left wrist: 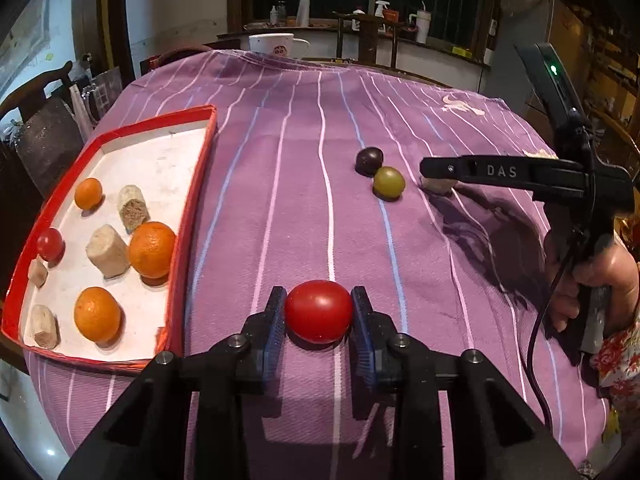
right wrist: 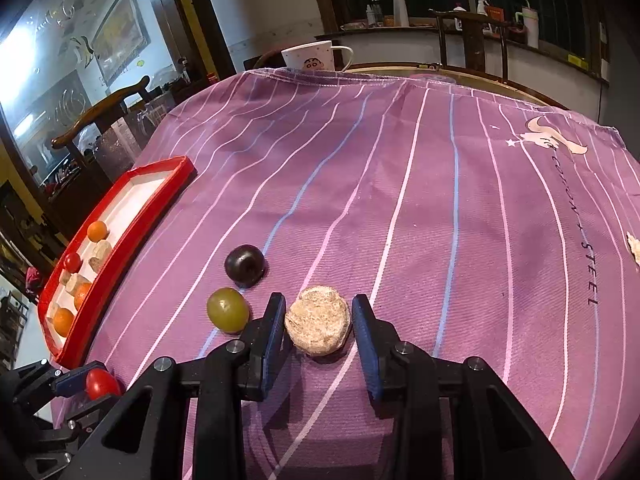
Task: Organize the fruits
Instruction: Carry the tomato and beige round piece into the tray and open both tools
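Observation:
My left gripper (left wrist: 319, 312) is shut on a red tomato (left wrist: 319, 311) low over the purple striped cloth; it also shows in the right wrist view (right wrist: 100, 383). My right gripper (right wrist: 319, 322) straddles a beige cork-like cylinder (right wrist: 318, 320); the left pad touches it and a small gap shows at the right pad. A green grape (right wrist: 227, 309) and a dark plum (right wrist: 245, 265) lie just left of it; they also show in the left wrist view, the grape (left wrist: 388, 182) and the plum (left wrist: 369, 160). The red-rimmed tray (left wrist: 120, 132) at left holds oranges, a small tomato and several cork pieces.
A white mug (right wrist: 309, 56) stands at the table's far edge. Wooden chairs (right wrist: 100, 112) stand beyond the left side. A crumb-like scrap (right wrist: 634, 246) lies at the cloth's right edge. The person's hand (left wrist: 592, 280) holds the right gripper's handle.

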`<state>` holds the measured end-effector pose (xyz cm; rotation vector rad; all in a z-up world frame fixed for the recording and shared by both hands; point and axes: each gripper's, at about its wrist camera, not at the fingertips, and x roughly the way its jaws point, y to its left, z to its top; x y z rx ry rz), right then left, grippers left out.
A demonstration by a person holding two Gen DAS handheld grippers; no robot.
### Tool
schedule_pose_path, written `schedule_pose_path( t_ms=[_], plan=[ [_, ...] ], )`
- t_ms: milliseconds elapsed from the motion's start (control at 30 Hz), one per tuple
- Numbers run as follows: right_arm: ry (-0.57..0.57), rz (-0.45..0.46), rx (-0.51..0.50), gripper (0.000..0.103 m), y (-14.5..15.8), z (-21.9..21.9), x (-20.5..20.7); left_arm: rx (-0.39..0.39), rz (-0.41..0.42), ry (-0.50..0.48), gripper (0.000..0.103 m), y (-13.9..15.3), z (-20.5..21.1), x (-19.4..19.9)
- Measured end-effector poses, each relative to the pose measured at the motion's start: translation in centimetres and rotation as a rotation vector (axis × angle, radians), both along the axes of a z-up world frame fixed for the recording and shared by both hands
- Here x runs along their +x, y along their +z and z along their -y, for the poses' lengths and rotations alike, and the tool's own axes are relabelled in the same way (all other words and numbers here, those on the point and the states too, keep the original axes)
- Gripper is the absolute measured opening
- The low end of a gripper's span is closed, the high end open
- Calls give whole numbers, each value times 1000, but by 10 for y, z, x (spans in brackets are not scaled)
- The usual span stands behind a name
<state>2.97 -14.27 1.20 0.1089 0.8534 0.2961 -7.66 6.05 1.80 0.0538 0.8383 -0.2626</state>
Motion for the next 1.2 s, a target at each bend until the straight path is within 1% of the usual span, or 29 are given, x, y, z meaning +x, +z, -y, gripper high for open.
schedule_pose_path(
  t_ms=[133, 267, 367, 467, 533, 600, 667, 733, 900, 1000, 1067, 1200],
  plan=[
    [-22, 14, -6, 38, 10, 3, -6, -23, 39, 12, 32, 16, -10, -7],
    [-21, 32, 8, 38, 28, -2, -18, -99, 77, 49, 32, 43, -40, -8],
    [25, 58, 14, 38, 46, -20, -27, -115, 92, 129, 32, 60, -77, -1],
    [94, 79, 23, 38, 61, -50, -33, -98, 75, 216, 32, 63, -111, 10],
    [145, 85, 30, 38, 67, -75, -36, -99, 54, 280, 32, 61, -138, 20],
    [197, 79, 35, 38, 70, -103, -35, -126, 21, 332, 32, 55, -164, 30],
    [235, 72, 34, 38, 69, -127, -33, -153, 0, 373, 32, 48, -185, 41],
    [269, 69, 24, 38, 67, -153, -31, -161, -13, 395, 32, 42, -198, 48],
    [312, 57, -6, 38, 57, -200, -17, -165, -28, 404, 32, 31, -210, 69],
    [308, 71, -62, 38, 48, -222, -6, -144, -38, 402, 32, 26, -211, 81],
    [304, 65, -81, 38, 41, -230, 1, -139, -50, 404, 32, 22, -213, 88],
    [288, 54, -121, 38, 29, -240, 12, -135, -41, 403, 32, 24, -212, 92]
  ],
)
